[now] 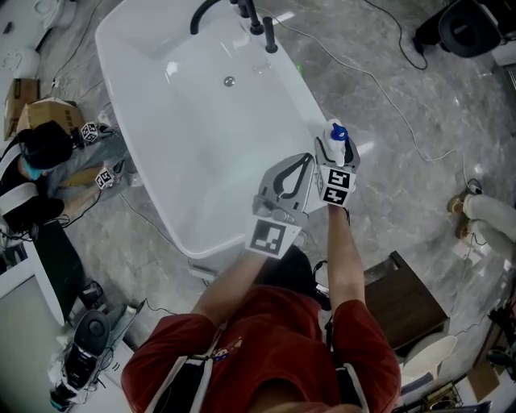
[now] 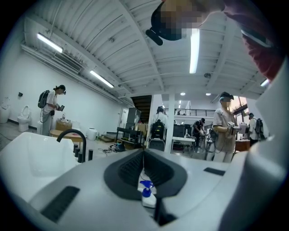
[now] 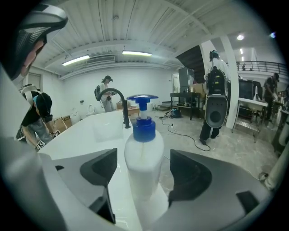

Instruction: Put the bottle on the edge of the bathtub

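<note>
A white pump bottle (image 1: 336, 135) with a blue cap stands upright on the right rim of the white bathtub (image 1: 313, 109). My right gripper (image 1: 335, 157) is around it. In the right gripper view the bottle (image 3: 143, 158) sits between the jaws of the right gripper (image 3: 143, 155), with a gap on each side, so the gripper is open. My left gripper (image 1: 307, 159) hovers over the tub's near right side, just left of the bottle. Its tips meet and it is shut on nothing. The left gripper view shows the left gripper (image 2: 144, 152) shut and the bottle (image 2: 147, 195) below.
A black faucet (image 1: 242, 14) rises at the tub's far end. A cable (image 1: 387, 89) runs over the marble floor on the right. A person (image 1: 48, 153) crouches left of the tub beside cardboard boxes. A dark wooden cabinet (image 1: 403, 298) stands at lower right.
</note>
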A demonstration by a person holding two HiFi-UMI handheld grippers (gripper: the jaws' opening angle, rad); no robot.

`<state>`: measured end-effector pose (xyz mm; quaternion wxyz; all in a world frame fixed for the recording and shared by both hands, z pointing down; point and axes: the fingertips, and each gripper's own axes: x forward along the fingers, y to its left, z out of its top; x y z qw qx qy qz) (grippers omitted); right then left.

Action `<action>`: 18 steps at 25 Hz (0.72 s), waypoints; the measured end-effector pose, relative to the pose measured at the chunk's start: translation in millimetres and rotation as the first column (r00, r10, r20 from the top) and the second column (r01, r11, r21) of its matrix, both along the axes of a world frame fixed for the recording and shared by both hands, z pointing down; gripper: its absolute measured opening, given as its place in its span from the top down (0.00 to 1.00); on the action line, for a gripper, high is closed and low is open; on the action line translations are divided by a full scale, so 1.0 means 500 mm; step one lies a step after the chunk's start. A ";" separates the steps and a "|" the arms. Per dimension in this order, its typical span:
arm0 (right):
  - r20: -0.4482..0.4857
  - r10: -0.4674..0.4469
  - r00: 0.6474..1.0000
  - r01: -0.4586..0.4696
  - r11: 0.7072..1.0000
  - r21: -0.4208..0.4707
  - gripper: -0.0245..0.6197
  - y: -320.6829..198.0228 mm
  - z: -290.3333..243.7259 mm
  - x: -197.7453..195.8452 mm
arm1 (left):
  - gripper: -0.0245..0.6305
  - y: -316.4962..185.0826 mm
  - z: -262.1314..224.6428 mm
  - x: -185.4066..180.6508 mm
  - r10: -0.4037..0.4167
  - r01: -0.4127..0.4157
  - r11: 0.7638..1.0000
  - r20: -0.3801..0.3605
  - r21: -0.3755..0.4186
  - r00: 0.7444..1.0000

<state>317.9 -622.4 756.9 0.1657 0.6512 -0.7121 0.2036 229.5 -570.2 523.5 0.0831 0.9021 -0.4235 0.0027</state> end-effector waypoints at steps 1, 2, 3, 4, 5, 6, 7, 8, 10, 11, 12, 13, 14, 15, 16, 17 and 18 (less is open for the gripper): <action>0.001 0.003 1.000 -0.003 1.000 0.001 0.41 0.003 -0.004 0.001 | 0.94 0.003 -0.004 0.001 0.003 -0.003 1.000 0.001 0.001 1.000; 0.001 0.004 1.000 -0.004 1.000 0.002 0.40 0.004 -0.007 0.001 | 0.94 0.006 -0.006 0.002 0.007 -0.007 1.000 0.005 0.002 1.000; 0.000 0.005 1.000 -0.005 1.000 0.003 0.40 0.006 -0.011 0.002 | 0.94 0.008 -0.008 0.003 0.010 -0.010 1.000 0.008 0.004 1.000; -0.002 0.006 1.000 -0.006 1.000 0.004 0.40 0.009 -0.016 0.003 | 0.94 0.010 -0.012 0.003 0.011 -0.011 1.000 0.006 0.008 1.000; -0.004 0.008 1.000 -0.008 1.000 0.008 0.40 0.011 -0.021 0.004 | 0.94 0.012 -0.017 0.002 0.009 -0.009 1.000 0.000 0.014 1.000; -0.006 0.012 1.000 -0.011 1.000 0.013 0.40 0.014 -0.028 0.006 | 0.94 0.014 -0.022 0.001 0.008 -0.008 1.000 -0.006 0.018 1.000; -0.008 0.015 1.000 -0.015 1.000 0.018 0.40 0.017 -0.035 0.009 | 0.94 0.016 -0.027 0.000 0.008 -0.008 1.000 -0.009 0.022 1.000; -0.011 0.019 1.000 -0.019 1.000 0.024 0.40 0.020 -0.043 0.012 | 0.94 0.019 -0.032 0.000 0.010 -0.010 1.000 -0.009 0.027 1.000; -0.015 0.025 1.000 -0.024 0.999 0.038 0.39 0.025 -0.059 0.018 | 0.94 0.026 -0.044 0.002 0.015 -0.015 0.999 -0.011 0.037 1.000; -0.015 0.026 1.000 -0.025 0.999 0.044 0.39 0.029 -0.067 0.020 | 0.94 0.031 -0.051 0.003 0.016 -0.016 0.999 -0.014 0.047 1.000; -0.015 0.025 1.000 -0.024 0.999 0.049 0.39 0.035 -0.074 0.019 | 0.94 0.037 -0.058 0.004 0.017 -0.016 0.998 -0.017 0.056 1.000; -0.015 0.023 1.000 -0.022 0.998 0.051 0.39 0.044 -0.080 0.017 | 0.94 0.044 -0.064 0.004 0.017 -0.016 0.998 -0.018 0.060 1.000; -0.015 0.019 1.000 -0.019 0.998 0.053 0.39 0.052 -0.086 0.014 | 0.94 0.052 -0.068 0.004 0.017 -0.016 0.998 -0.017 0.060 1.000; -0.015 0.017 1.000 -0.017 0.998 0.055 0.39 0.060 -0.092 0.013 | 0.94 0.058 -0.073 0.004 0.016 -0.015 0.998 -0.015 0.061 1.000; -0.015 0.018 1.000 -0.017 0.998 0.060 0.39 0.068 -0.100 0.013 | 0.94 0.063 -0.080 0.005 0.016 -0.015 0.998 -0.014 0.066 1.000; -0.016 0.019 1.000 -0.018 0.998 0.065 0.39 0.076 -0.108 0.014 | 0.94 0.068 -0.089 0.007 0.016 -0.015 0.997 -0.014 0.078 1.000; -0.017 0.022 1.000 -0.021 0.997 0.070 0.39 0.086 -0.116 0.016 | 0.94 0.074 -0.099 0.009 0.015 -0.014 0.996 -0.015 0.091 1.000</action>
